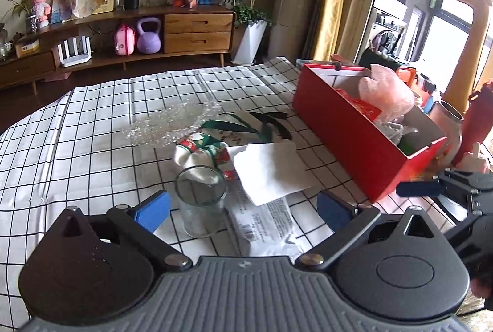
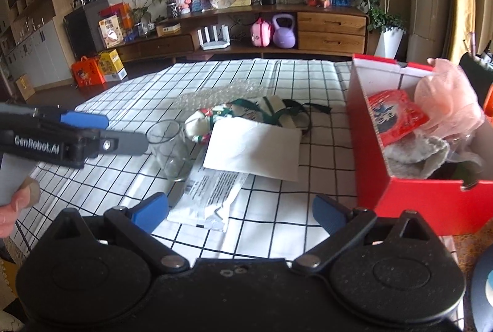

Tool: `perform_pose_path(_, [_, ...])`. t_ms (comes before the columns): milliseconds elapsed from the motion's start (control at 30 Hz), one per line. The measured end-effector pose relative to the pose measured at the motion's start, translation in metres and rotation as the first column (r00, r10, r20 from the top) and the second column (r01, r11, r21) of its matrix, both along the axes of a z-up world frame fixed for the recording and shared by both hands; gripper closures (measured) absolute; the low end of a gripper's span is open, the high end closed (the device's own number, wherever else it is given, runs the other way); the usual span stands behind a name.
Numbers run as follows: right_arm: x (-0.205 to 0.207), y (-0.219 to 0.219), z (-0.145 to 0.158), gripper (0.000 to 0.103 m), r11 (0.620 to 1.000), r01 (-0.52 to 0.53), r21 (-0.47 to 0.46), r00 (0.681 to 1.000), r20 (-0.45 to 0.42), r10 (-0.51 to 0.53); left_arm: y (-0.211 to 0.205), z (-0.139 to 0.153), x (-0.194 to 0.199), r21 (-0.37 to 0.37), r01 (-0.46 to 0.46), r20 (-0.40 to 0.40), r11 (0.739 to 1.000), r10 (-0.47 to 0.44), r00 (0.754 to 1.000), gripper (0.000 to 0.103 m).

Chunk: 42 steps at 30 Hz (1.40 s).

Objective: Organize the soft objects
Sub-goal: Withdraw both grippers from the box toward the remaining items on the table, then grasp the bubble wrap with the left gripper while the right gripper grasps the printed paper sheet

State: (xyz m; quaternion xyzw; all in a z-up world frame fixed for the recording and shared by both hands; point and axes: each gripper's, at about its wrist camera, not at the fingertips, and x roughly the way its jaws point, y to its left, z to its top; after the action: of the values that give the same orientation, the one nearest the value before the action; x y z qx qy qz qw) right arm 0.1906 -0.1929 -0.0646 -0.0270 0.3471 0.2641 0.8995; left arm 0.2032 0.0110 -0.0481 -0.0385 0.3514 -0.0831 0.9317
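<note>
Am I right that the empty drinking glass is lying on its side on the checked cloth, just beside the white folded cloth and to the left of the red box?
Not quite: the glass stands upright, its open rim facing up, as the left wrist view shows. The rest holds: it is empty, on the checked cloth, beside the white folded cloth and left of the red box.

Black rounded housings, silver pivot screws, blue pads on the left gripper [image 1: 243, 207]. Same build on the right gripper [image 2: 240, 208]. White "GenRobot.AI" lettering along one black side.
</note>
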Motion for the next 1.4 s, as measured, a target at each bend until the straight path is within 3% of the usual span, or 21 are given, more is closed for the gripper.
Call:
perform_pose_path(200, [0.008,0.023,-0.017,0.003,0.998,-0.055,-0.021,0.998,-0.028,0.054,0.030,0.002,0.036,-0.054,-0.016,-0.024,0.998,0.015,1.000,0.001])
perform_pose_path(500, [0.031,0.054,-0.037,0.004,0.994,-0.099,-0.046,0.993,-0.067,0.096,0.051,0.005,0.122,0.049,-0.012,-0.057,0.999,0.015,0.998,0.001])
perform_pose_path(833, [0.060,0.077,-0.062,0.006,0.989,-0.131,-0.064,0.985,-0.117,0.123,0.072,-0.027,0.216,0.028,-0.014,-0.155,0.999,0.018,0.988,0.001])
perform_pose_path(933, [0.067,0.080,-0.066,0.006,0.988,-0.138,-0.071,0.984,-0.125,0.129,0.078,-0.046,0.241,0.013,-0.003,-0.233,1.000,0.006,0.972,0.001])
perform_pose_path(1033, [0.074,0.081,-0.069,0.006,0.988,-0.136,-0.070,0.983,-0.134,0.126,0.076,-0.062,0.253,0.064,0.009,-0.248,0.998,0.007,0.969,0.001])
perform_pose_path(1167, [0.083,0.083,-0.072,0.006,0.990,-0.124,-0.061,0.982,-0.148,0.114,0.076,-0.085,0.263,0.034,0.028,-0.299,0.999,-0.017,0.954,0.001])
perform_pose_path(1400, [0.095,0.088,-0.076,0.019,0.993,-0.108,-0.052,0.981,-0.167,0.098,0.072,-0.097,0.261,0.056,0.037,-0.286,0.998,-0.020,0.958,0.004])
